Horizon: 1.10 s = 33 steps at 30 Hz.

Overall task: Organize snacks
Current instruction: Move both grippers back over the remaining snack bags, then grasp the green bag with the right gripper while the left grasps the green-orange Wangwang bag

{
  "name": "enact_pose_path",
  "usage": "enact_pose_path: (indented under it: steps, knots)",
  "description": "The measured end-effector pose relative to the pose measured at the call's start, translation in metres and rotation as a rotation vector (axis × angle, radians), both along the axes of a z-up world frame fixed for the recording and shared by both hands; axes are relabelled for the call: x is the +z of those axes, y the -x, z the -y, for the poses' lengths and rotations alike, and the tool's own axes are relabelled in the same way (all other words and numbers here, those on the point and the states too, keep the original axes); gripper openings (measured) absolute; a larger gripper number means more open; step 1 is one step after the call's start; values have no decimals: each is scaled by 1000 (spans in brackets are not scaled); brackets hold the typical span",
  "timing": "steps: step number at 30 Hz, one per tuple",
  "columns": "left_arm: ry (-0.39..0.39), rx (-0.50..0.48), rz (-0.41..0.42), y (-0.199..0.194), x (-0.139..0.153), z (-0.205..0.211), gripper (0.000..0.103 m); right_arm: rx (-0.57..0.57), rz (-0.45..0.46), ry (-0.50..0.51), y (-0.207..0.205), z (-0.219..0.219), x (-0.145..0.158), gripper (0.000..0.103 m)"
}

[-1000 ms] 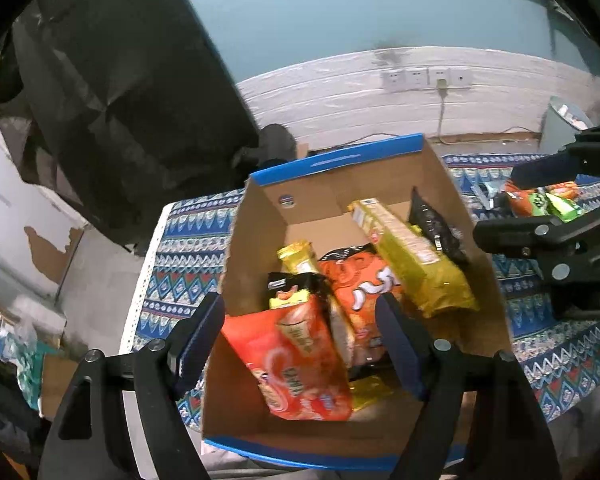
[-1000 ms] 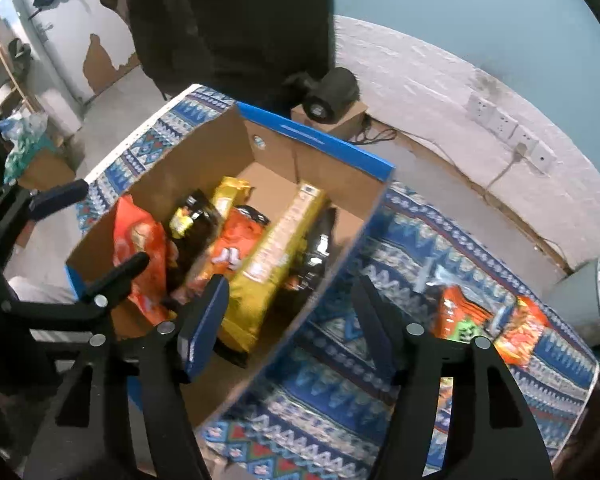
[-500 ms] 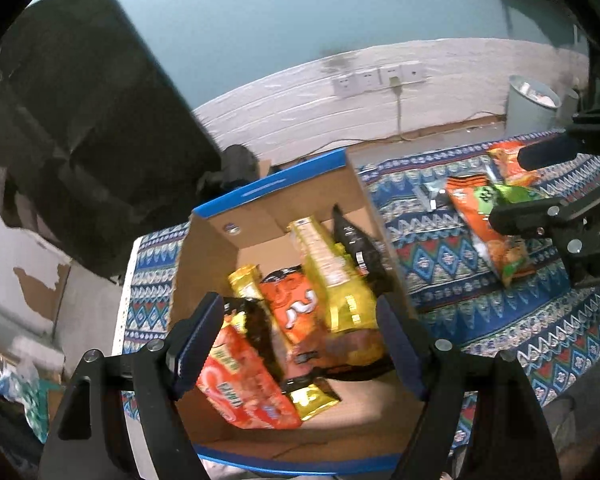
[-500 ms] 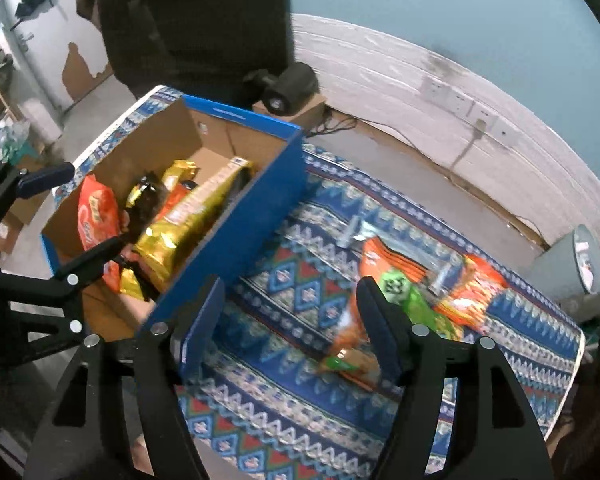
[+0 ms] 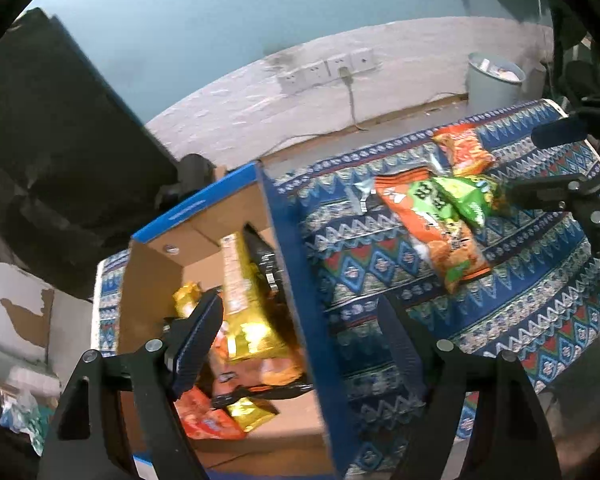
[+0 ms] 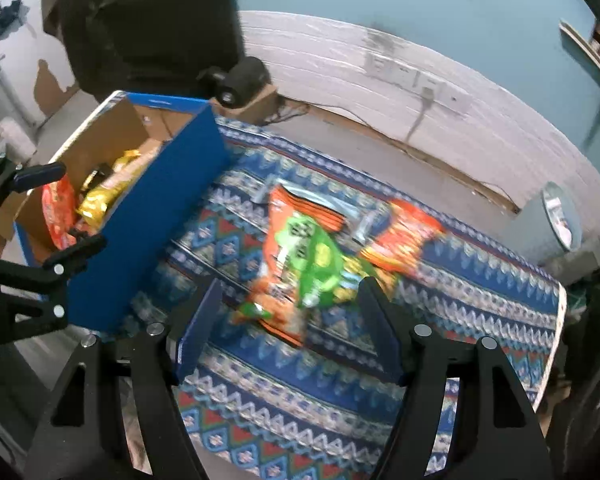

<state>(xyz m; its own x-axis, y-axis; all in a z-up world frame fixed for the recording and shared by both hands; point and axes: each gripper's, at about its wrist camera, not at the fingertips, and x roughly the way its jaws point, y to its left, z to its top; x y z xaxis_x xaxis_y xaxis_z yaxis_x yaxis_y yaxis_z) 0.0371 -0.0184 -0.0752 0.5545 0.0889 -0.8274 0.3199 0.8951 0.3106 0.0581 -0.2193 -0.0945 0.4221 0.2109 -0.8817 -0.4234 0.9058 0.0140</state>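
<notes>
A blue cardboard box (image 5: 300,280) (image 6: 152,216) on a patterned cloth holds several snack bags, among them a long yellow pack (image 5: 244,296) and a red bag (image 6: 58,216). On the cloth to its right lie an orange bag (image 5: 432,228) (image 6: 284,248), a green bag (image 5: 460,196) (image 6: 316,264) on top of it, and a smaller orange bag (image 5: 462,150) (image 6: 404,236). My left gripper (image 5: 300,336) is open and empty above the box's right wall. My right gripper (image 6: 288,320) is open and empty just in front of the loose bags.
The cloth-covered table (image 6: 340,400) ends at the right (image 6: 560,320). A grey bin (image 5: 494,80) (image 6: 552,220) stands beyond it by the white wall. A black speaker-like object (image 6: 240,80) sits on a small carton behind the box. Dark fabric (image 5: 60,140) hangs at the left.
Both grippers swung right, from over the box toward the loose bags on the cloth. Both stayed open and empty. The snacks have not moved.
</notes>
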Motion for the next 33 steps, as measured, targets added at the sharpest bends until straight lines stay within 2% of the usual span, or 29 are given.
enact_pose_path:
  steps: [8,13,22,33]
  knots:
    - [-3,-37,-53,-10,-17,31,81,-65,-30,5,0,42,-14,71]
    - [5,-52,-95,-18,-29,42,81,-71,-47,13,-5,53,-26,71]
    - [14,-52,-157,-40,-56,50,81,34,-86,107,-33,49,-66,71]
    - [84,-52,-240,-73,-85,64,81,186,-90,192,-43,39,-100,71]
